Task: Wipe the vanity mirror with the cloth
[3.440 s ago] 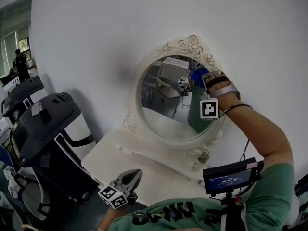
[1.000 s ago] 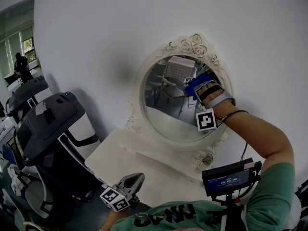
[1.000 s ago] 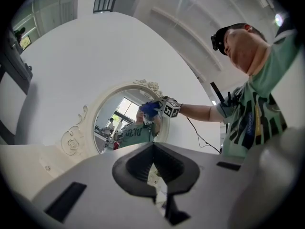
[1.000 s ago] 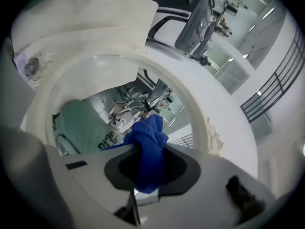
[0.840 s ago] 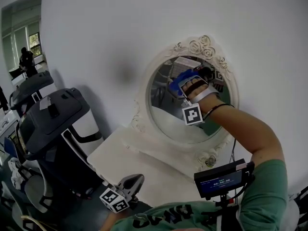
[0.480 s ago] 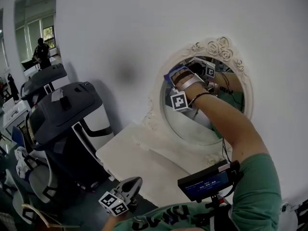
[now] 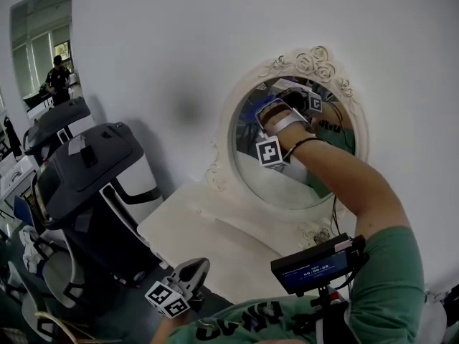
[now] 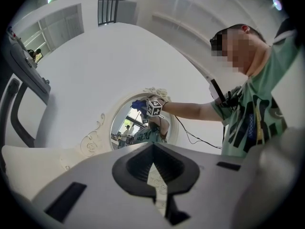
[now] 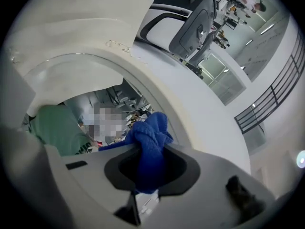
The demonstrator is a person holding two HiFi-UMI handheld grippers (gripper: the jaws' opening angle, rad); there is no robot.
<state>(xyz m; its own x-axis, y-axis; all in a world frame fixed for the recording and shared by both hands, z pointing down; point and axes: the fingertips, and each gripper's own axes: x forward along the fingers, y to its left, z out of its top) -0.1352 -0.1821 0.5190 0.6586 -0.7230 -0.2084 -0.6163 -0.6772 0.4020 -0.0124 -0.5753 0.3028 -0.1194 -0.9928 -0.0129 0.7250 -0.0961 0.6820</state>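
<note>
My right gripper [image 7: 272, 110] was clamped on the blue terry cloth [image 9: 150, 142] at the upper left of the oval mirror [image 7: 287, 185], just inside its scrolled white frame, with bare glass open below. My left gripper [image 7: 188, 274] hung closed and empty off the table's [image 7: 193, 228] near edge. From above, my hand [image 7: 285, 120] hid most of the cloth.

The person wears a green T-shirt [image 7: 391, 278] with dark lettering and short sleeves. A thin black cord [image 7: 304, 142] circles the right wrist. The right hand-held gripper [image 7: 267, 113] and left hand-held gripper [image 7: 199, 267] are grey, each bearing a white cube [image 7: 270, 151] with black square markers.
</note>
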